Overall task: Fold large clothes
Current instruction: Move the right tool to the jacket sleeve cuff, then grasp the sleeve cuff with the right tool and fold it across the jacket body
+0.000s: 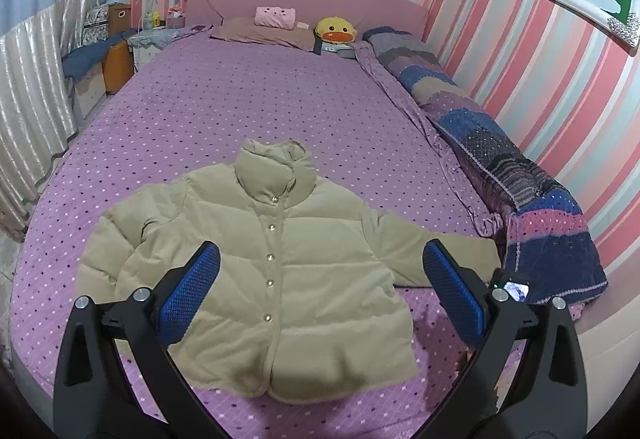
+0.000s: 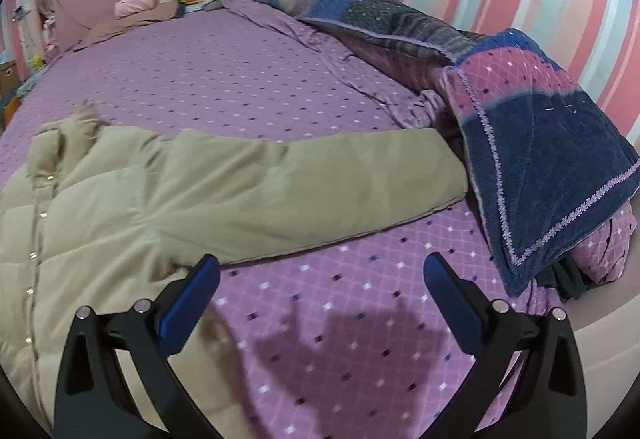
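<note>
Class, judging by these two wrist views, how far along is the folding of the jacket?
Done: the beige buttoned puffer jacket lies flat, front up, on the purple dotted bedspread. In hand: nothing; the left gripper and right gripper are open above it. Left: both sleeves, including the outstretched sleeve, and the body are unfolded.

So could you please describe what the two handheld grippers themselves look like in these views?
The left gripper and right gripper look alike: two black, curved plastic arms with cut-out slots, silver round pivot pins, and flat fingers faced with blue textured pads. No cables, sleeves or markings show.
</note>
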`<state>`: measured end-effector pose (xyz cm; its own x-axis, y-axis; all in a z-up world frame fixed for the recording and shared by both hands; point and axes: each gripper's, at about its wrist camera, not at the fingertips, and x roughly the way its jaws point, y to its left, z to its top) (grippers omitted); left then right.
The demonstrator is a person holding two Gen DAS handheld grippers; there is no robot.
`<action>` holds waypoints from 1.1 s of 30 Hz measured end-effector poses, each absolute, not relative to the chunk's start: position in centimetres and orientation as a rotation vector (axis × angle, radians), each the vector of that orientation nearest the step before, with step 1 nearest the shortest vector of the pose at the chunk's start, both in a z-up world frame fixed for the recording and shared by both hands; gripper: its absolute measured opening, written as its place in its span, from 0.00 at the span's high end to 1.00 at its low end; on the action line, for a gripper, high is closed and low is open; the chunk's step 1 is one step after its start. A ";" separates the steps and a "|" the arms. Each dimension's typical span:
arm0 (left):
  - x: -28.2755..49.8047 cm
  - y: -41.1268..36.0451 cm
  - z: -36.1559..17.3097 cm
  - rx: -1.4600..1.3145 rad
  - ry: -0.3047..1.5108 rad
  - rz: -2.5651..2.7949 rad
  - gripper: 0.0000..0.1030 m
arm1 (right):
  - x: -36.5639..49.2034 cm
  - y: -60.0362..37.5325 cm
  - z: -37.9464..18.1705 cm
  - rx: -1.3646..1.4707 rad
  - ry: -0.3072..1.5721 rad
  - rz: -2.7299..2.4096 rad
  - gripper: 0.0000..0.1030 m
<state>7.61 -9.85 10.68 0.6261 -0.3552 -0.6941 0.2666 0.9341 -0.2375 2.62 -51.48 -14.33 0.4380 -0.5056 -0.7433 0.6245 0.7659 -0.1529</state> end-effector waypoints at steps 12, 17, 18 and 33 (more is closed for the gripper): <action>11.5 -12.1 7.9 -0.122 0.889 -0.383 0.03 | 5.0 -57.9 -18.1 0.144 0.894 -0.823 0.02; 13.1 -11.3 6.9 -0.170 0.900 -0.358 0.03 | 5.3 -62.0 -19.8 0.232 0.899 -0.849 0.02; 13.3 -11.4 6.8 -0.170 0.896 -0.355 0.03 | 5.4 -62.8 -20.1 0.238 0.902 -0.857 0.01; 27.0 -13.3 -8.6 0.117 1.036 -0.230 0.03 | 6.8 -67.7 -21.9 0.165 0.941 -0.889 0.02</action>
